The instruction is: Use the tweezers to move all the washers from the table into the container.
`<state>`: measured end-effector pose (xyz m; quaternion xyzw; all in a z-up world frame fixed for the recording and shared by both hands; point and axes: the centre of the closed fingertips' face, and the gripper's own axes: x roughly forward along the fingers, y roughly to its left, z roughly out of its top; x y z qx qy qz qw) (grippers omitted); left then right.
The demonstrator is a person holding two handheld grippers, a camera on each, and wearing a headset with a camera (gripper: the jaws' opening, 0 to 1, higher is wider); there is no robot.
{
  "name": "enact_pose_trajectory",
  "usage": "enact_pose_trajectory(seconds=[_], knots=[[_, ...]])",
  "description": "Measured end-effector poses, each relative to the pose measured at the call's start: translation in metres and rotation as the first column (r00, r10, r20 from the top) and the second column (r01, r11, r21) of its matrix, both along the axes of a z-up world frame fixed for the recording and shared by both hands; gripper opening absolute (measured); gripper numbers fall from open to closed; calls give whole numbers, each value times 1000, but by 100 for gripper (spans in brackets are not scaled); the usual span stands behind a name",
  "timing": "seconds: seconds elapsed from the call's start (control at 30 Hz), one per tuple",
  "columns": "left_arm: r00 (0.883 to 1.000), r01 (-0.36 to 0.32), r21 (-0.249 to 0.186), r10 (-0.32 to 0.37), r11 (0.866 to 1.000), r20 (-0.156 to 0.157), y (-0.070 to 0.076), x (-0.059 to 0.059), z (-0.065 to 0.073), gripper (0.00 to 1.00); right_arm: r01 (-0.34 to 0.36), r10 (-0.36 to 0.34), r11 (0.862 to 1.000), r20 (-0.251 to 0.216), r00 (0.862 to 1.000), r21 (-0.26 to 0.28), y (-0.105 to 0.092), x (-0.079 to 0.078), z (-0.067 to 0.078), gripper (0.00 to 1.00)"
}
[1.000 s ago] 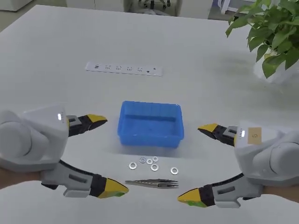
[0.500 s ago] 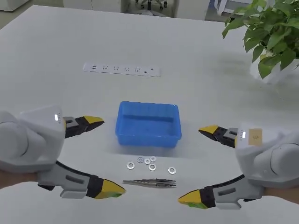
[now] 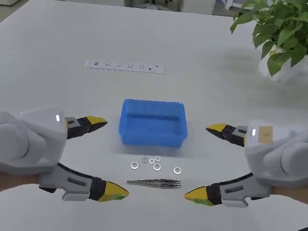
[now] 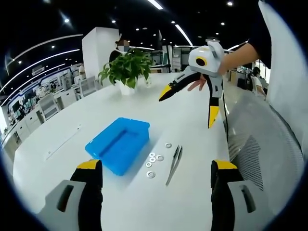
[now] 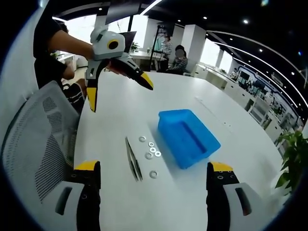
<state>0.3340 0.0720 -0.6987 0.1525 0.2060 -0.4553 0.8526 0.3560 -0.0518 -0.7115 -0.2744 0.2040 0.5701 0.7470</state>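
Six washers (image 3: 157,167) lie loose on the table (image 3: 216,86) between the blue container (image 3: 153,137) and the tweezers (image 3: 154,183) (nothing gripped); left gripper (image 3: 116,157) and right gripper (image 3: 196,161) hover wide open alongside.

Well behind and to the right of the container (image 3: 153,122), plant (image 3: 279,29) cropped by the edges, pot (image 3: 288,76) blurred. Just before the container, washers (image 3: 157,167) too small for a sure count.

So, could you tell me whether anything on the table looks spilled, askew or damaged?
Nothing stands out. The blue container sits upright, the washers lie in a loose cluster in front of it, the tweezers lie flat beside them, and the left gripper and right gripper hang open, touching nothing.
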Motion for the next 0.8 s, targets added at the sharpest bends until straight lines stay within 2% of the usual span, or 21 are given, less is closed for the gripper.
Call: enact_pose_trajectory(seconds=[0.37,0.47,0.5,0.67,0.8], knots=[[999,-1,15,2,1000,-34,1,5,-18,98,-15,15,1000,-30,999,-15,3,4,-12,92],[998,4,26,-2,1000,-57,1,5,-26,96,-24,23,1000,-40,999,-17,6,4,-16,91],[998,4,34,-2,999,-70,2,5,-30,95,-29,28,999,-46,999,-19,8,4,-18,91],[996,4,44,0,999,-95,2,7,-40,89,-72,69,996,-68,995,-47,15,2,-29,85],[995,13,50,-8,999,-100,-1,10,-46,83,-105,100,992,-76,992,-66,24,0,-38,82]])
